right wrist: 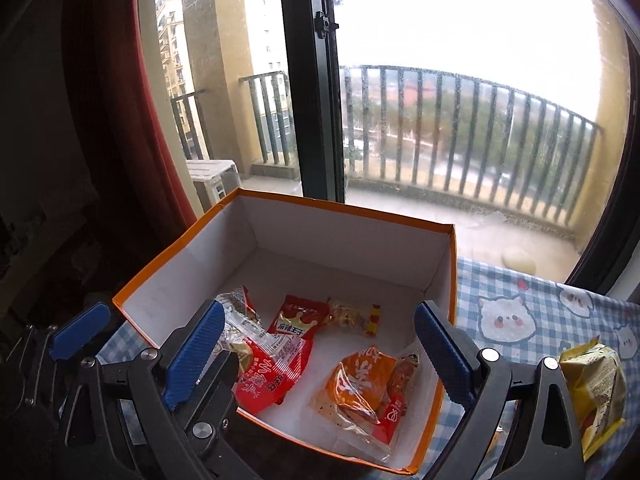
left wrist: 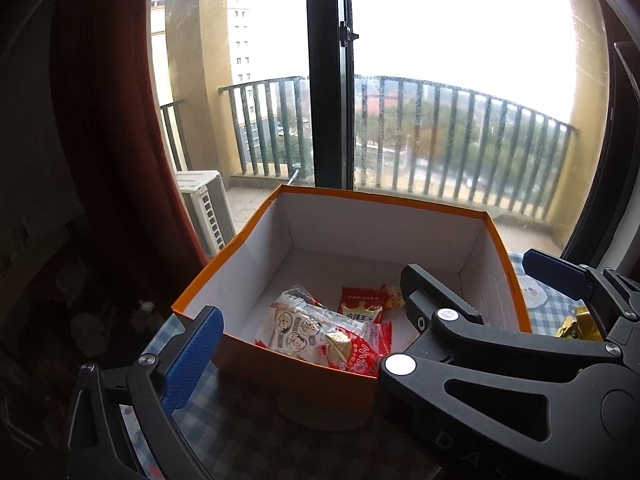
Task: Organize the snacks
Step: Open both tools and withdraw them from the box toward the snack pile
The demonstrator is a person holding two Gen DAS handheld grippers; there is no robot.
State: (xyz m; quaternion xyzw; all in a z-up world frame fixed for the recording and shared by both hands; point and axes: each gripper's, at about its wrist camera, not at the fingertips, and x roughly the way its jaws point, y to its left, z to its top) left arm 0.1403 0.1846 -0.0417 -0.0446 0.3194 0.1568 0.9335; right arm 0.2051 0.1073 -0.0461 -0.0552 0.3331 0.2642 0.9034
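**Snacks mostly boxed, one yellow packet left out**

Found several packets lying in the open box (right wrist: 340,208) on the tabletop (right wrist: 540,292): a red packet (right wrist: 276,372), an orange packet (right wrist: 356,384) and smaller ones behind. Spotted a yellow packet (right wrist: 592,392) outside, just beside the box's right wall, probably next to go in.

Judged all of them light, soft and crinkly, with slick film likely to slide between pads and contents that might crush. Best taken by a sealed edge or across the flat middle, with a gentle squeeze.

Saw the right tool (right wrist: 318,332) spread wide over the near part of the box, holding nothing. Read the left tool (left wrist: 308,320) as apart and empty too, though with its right finger lost behind the other tool.

Showed the orange packet plainly only in the right wrist view; hidden in the left view behind the right tool. Caught just a corner of the yellow packet from the left.
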